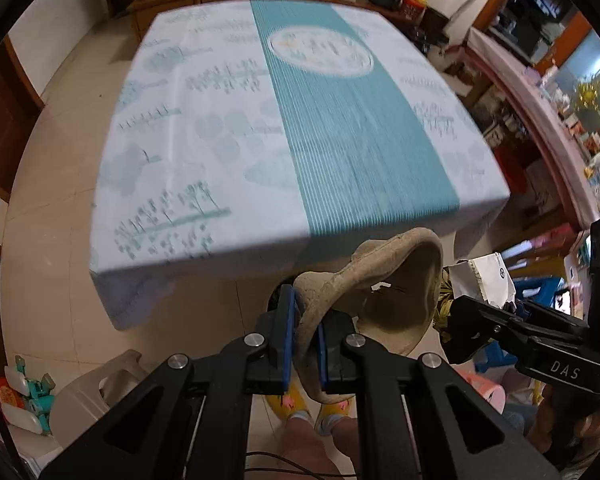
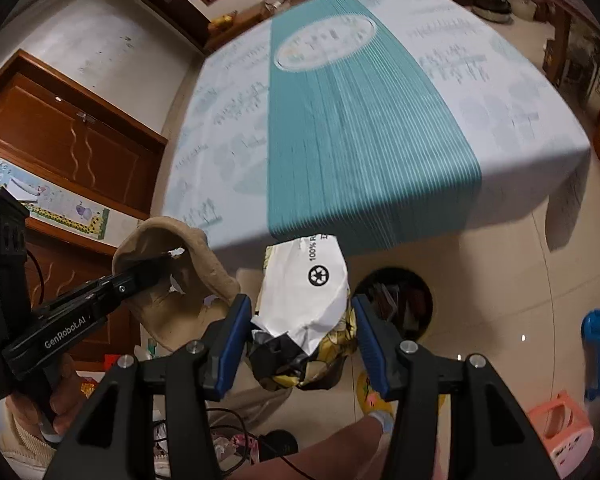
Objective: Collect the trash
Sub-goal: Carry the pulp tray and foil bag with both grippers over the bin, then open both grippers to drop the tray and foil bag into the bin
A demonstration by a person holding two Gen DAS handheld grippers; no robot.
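Right gripper (image 2: 300,332), jaws wide, brackets crumpled wrapper (image 2: 312,292); bin (image 2: 396,300) lies at two o'clock. Left gripper (image 1: 304,344) clamps tan paper (image 1: 380,288).

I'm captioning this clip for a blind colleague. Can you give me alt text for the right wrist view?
The right gripper has its blue-padded jaws around a crumpled white and yellow wrapper above a dark trash bin on the tiled floor. Left of it, the left gripper holds a tan paper bowl; a table with a teal-striped cloth fills the background.
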